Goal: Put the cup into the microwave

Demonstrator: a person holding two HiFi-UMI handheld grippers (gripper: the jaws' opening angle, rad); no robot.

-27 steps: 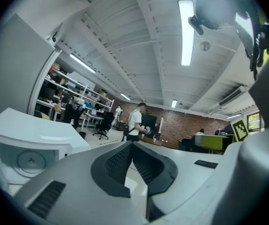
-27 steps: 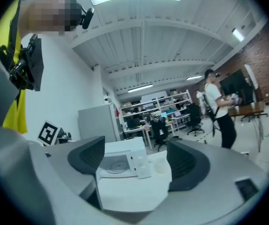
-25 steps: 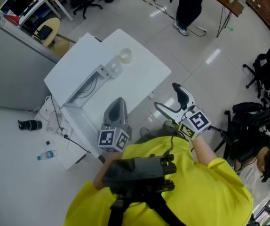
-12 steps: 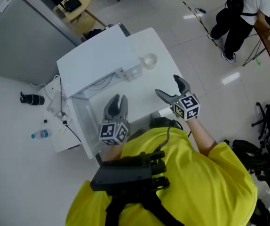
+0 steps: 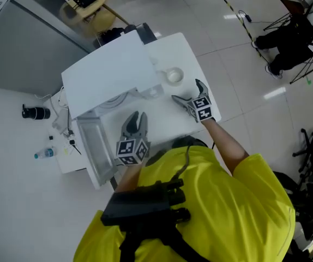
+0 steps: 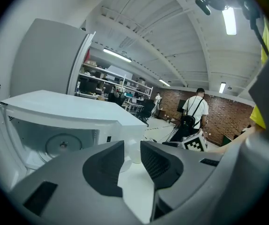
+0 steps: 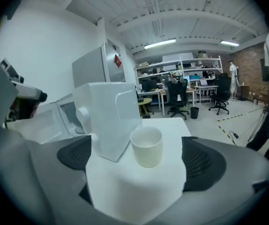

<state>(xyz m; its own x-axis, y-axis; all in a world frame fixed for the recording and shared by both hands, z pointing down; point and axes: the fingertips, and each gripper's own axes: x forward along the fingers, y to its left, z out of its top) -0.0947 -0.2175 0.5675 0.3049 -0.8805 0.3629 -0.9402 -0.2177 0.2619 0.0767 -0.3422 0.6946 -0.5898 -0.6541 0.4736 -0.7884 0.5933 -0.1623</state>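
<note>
On the white table (image 5: 170, 119), just beside the right front corner of the microwave (image 5: 107, 72), the cup (image 5: 174, 76) stands upright with its mouth up. The right gripper view shows its inside as plain white. The microwave's door (image 5: 94, 152) is swung open at the left. The left gripper view looks into the cavity, where a round turntable (image 6: 63, 144) lies on the floor.

The right gripper (image 5: 186, 90) reaches forward over the table on an outstretched arm in a yellow sleeve and tilts a little downward. Its jaws have just been opening and stand spread wide. The cup sits just ahead of the fingertips, in line with the gap, and neither pad touches it.

The left gripper (image 5: 138, 117) is held closer to the person's body, over the near part of the table in front of the open cavity, pointing forward and slightly down. Its jaws stand a narrow gap apart and grip no object.
</note>
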